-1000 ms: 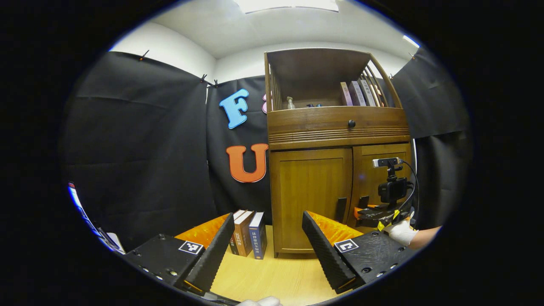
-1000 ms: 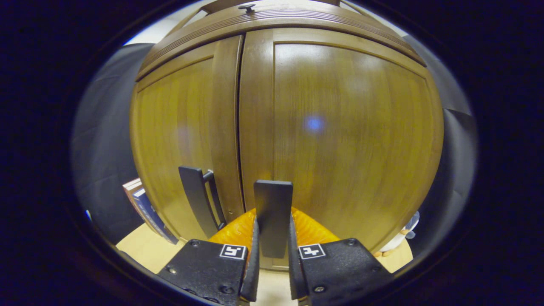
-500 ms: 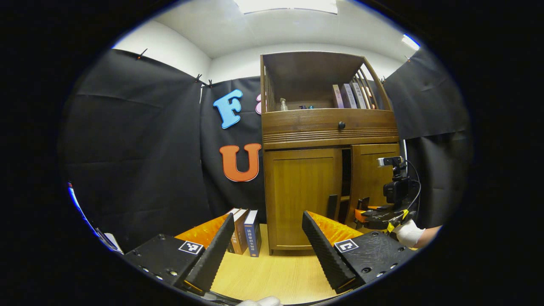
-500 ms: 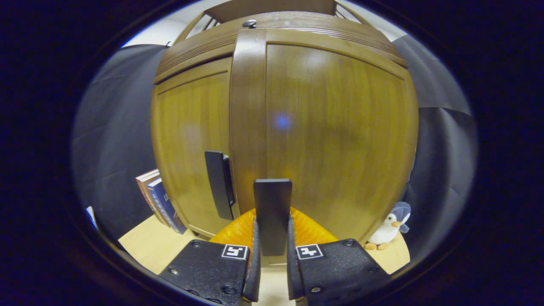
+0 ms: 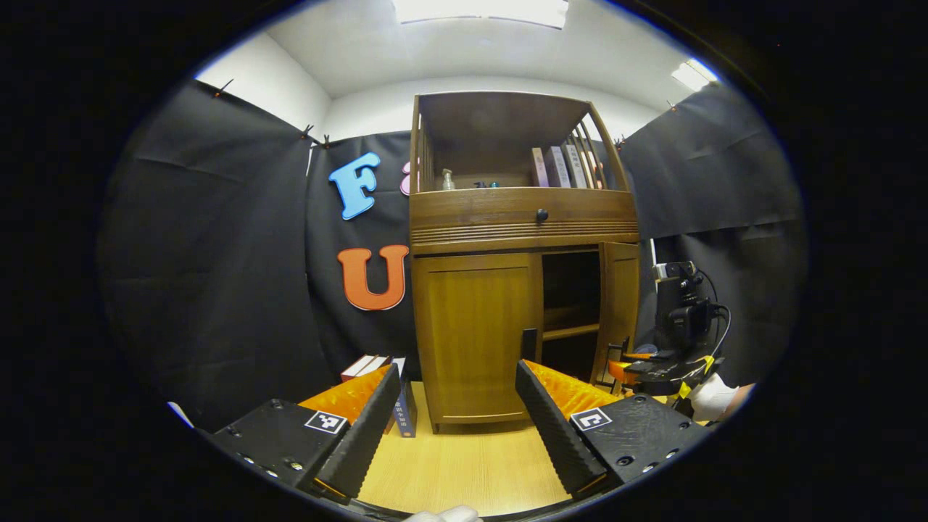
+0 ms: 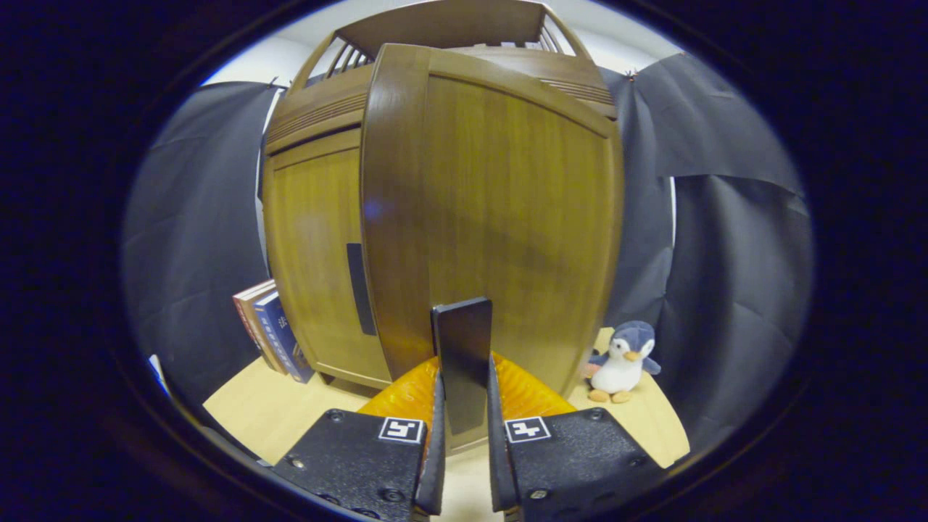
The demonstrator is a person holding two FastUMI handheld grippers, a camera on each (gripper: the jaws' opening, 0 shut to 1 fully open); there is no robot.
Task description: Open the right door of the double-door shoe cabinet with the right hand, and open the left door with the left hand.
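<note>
While the shoe cabinet stands against the booth's back wall on the light wood floor, its right door is swung well out and the left door sits flush and shut; so the step in hand reads as finishing the right-door swing — roughly half the job, I'd say. The right gripper has both fingers pressed on the right door's handle, the dark bar upright between them; in the left gripper view it shows far off at the door's edge with a gloved hand behind it. To do this well: pull along the hinge arc, not straight back, or the bar may slip from the pinch; stop short of the toy penguin just beside the door's far side. The left gripper hangs well apart from the cabinet, fingers spread wide, gripping nothing; the left door's handle is its next target — approach square to the bar, clear of the books by the cabinet's left foot.
</note>
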